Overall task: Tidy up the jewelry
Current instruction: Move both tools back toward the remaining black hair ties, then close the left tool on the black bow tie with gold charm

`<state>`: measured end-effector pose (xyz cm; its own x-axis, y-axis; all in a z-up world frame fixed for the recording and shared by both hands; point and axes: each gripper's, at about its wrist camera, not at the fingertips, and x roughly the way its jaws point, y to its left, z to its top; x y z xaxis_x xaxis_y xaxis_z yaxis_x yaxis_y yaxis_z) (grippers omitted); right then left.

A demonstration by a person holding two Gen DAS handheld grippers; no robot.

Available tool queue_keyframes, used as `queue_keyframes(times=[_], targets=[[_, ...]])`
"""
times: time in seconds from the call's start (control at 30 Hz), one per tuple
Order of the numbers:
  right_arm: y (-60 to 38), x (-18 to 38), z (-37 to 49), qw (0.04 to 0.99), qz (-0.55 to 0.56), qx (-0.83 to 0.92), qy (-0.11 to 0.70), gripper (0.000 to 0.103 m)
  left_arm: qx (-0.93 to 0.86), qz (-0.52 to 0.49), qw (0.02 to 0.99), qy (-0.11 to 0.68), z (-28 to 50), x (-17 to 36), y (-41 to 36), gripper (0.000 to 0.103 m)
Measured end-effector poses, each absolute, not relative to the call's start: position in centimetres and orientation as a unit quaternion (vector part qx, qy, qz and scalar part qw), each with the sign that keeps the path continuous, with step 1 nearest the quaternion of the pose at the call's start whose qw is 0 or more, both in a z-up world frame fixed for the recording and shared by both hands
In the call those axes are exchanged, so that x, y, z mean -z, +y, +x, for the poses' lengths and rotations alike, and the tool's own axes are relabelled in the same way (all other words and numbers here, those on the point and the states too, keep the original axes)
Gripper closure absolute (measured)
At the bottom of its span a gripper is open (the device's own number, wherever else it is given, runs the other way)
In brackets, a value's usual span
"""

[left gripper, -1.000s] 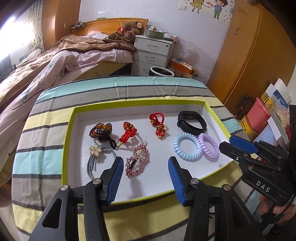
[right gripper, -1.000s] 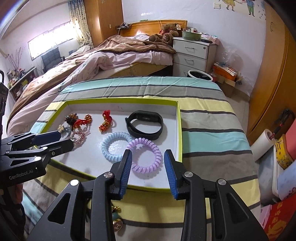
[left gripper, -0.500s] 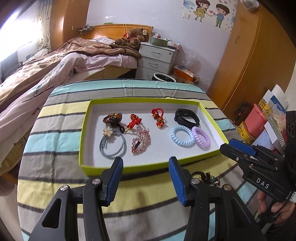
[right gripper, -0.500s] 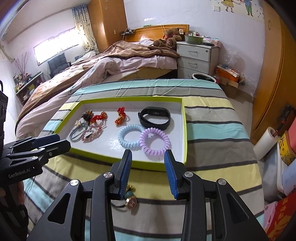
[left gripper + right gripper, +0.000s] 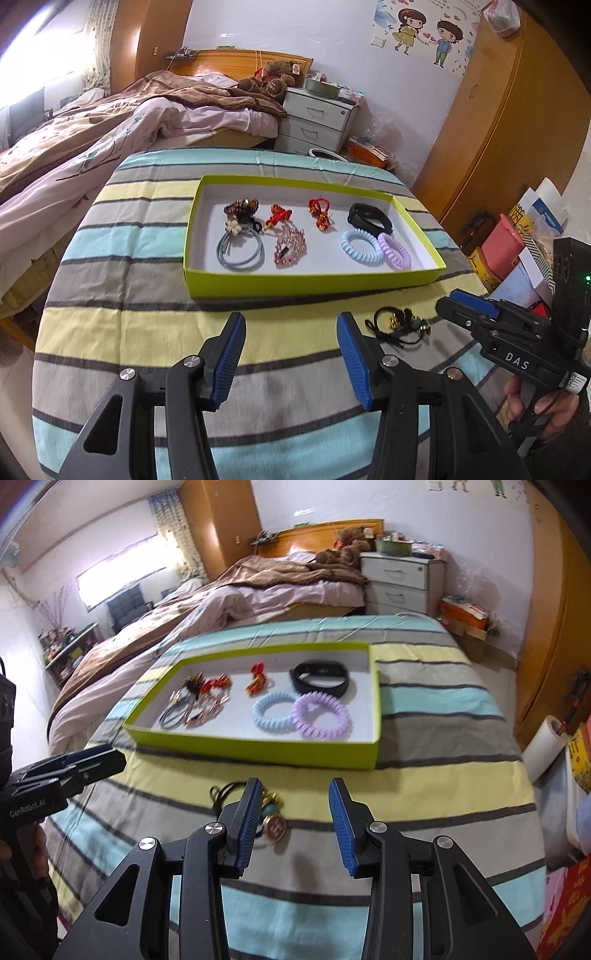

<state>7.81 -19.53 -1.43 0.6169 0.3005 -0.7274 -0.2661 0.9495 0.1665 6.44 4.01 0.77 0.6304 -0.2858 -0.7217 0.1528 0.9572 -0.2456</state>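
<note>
A green-rimmed white tray (image 5: 314,285) (image 5: 255,752) on the striped table holds several pieces: a grey hair tie with a flower (image 5: 240,253), red knots (image 5: 320,214), a pink beaded clip (image 5: 290,246), a black wristband (image 5: 369,218) (image 5: 320,677), a blue coil band (image 5: 360,246) (image 5: 275,712) and a purple coil band (image 5: 394,254) (image 5: 320,716). A black cord piece with gold charms (image 5: 400,326) (image 5: 271,821) lies on the cloth in front of the tray. My left gripper (image 5: 291,356) is open and empty above the cloth. My right gripper (image 5: 293,825) is open, its left finger over the charm piece.
The table is round with a striped cloth (image 5: 110,258). A bed (image 5: 110,122) and a white nightstand (image 5: 314,118) stand behind it. Wooden wardrobes (image 5: 517,129) are at the right, with boxes and bags (image 5: 517,243) on the floor beside the table.
Both grippers have pulled back and up from the tray toward the table's near side. The charm piece on the cloth has come into view near the right gripper.
</note>
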Motion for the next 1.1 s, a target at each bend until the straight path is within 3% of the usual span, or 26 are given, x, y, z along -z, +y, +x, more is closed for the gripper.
queue_keyframes(times=[0.13, 0.5, 1.1], targets=[[-18.7, 2.1, 7.5, 0.893, 0.011, -0.175, 0.415, 0.06, 0.124, -0.087, 0.896, 0.418, 5.7, -0.2, 4.2, 0.052], [-17.8, 3.5, 7.3, 0.883, -0.006, -0.17, 0.437, 0.06, 0.134, -0.091, 0.89, 0.426, 5.7, 0.5, 4.3, 0.052], [-19.8, 3.2, 5.7, 0.885, 0.017, -0.157, 0.438, 0.06, 0.231, -0.025, 0.872, 0.431, 8.6, -0.4, -3.1, 0.052]])
